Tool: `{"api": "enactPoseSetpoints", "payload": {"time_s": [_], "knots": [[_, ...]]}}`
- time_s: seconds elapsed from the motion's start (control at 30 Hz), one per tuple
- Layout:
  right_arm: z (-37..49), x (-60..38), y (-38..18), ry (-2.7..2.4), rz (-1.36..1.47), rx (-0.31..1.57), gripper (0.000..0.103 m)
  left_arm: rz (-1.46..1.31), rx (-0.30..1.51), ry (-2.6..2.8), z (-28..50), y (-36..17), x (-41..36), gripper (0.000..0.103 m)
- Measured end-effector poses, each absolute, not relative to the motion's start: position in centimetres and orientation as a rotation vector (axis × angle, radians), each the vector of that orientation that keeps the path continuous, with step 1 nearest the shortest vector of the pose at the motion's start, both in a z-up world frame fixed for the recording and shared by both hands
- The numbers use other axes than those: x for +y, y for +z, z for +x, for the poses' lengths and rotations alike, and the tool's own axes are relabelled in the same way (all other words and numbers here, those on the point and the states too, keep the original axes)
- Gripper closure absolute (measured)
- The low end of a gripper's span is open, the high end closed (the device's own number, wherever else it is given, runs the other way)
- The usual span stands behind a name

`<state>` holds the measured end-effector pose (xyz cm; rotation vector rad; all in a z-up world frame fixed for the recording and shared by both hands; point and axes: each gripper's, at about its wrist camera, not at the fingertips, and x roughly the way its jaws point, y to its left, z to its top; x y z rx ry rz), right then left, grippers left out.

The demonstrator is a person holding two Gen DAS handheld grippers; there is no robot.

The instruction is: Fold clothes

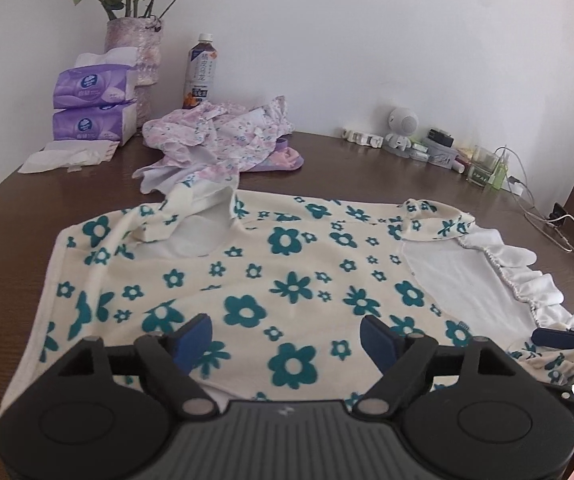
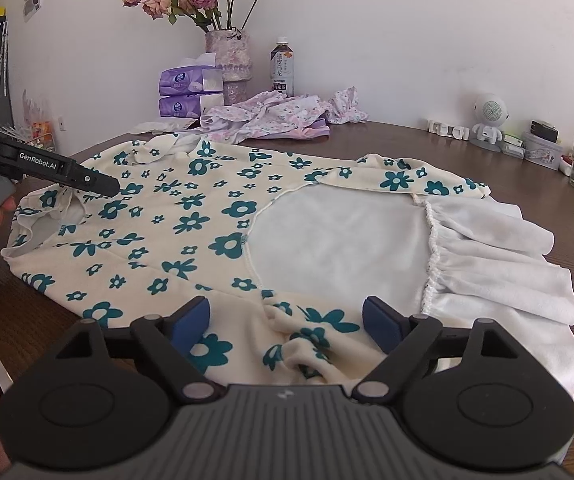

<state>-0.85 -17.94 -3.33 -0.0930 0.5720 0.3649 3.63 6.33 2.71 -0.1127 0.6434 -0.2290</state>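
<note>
Along the table's (image 1: 15, 184) near edge lies the cream teal-flowered garment (image 1: 287, 272), spread flat; left gripper (image 1: 287, 334) and right gripper (image 2: 287, 320) both gape, empty. Pinch matching hem corners, lifting evenly.

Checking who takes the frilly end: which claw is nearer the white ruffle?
Right. The right claw hovers open beside the white ruffle; the left claw hovers over the dress's opposite, floral end.

Both wrist cameras look low across the floral garment (image 1: 287, 272) toward the wall.
</note>
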Motion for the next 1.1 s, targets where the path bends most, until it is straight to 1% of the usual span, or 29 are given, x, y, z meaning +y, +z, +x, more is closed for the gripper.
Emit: {"api": "enactPoseSetpoints", "payload": {"time_s": [0.03,0.23,0.3,0.33,0.37,0.5,0.67,0.9,0.93,1.0,1.1], "knots": [[-0.8,-17.9,-3.3,0.365,-0.093,0.572,0.018,-0.119,0.648,-0.230,3.8,2.4,6.2,0.013],[-0.9,-17.9,-3.3,0.368,-0.095,0.574,0.017,-0.183,0.653,-0.217,4.3,1.4,6.6,0.009],[-0.9,-17.9,-3.3,0.370,-0.095,0.574,0.016,-0.165,0.649,-0.222,4.3,1.2,6.3,0.005],[-0.9,-17.9,-3.3,0.370,-0.095,0.575,0.016,-0.146,0.649,-0.226,4.3,1.1,6.1,0.001],[-0.8,-17.9,-3.3,0.371,-0.095,0.575,0.016,-0.126,0.648,-0.230,4.2,1.0,5.8,0.000],[-0.8,-17.9,-3.3,0.376,-0.098,0.576,0.015,-0.056,0.659,-0.215,4.2,0.9,4.7,0.000],[-0.8,-17.9,-3.3,0.364,-0.085,0.574,0.014,-0.087,0.654,-0.223,4.3,0.8,5.3,0.000],[-0.5,-19.6,-2.1,0.272,0.085,0.511,0.014,-0.075,0.657,-0.219,4.3,0.9,5.1,0.000],[-0.3,-19.8,-1.7,0.241,0.080,0.497,0.013,-0.073,0.657,-0.218,4.2,0.9,5.0,0.000],[0.3,-20.1,-1.4,0.181,0.064,0.483,0.007,-0.074,0.657,-0.218,4.2,0.9,5.1,0.000],[1.3,-20.5,-1.6,0.123,0.047,0.490,0.006,-0.078,0.656,-0.220,4.2,0.9,5.1,0.000]]}}
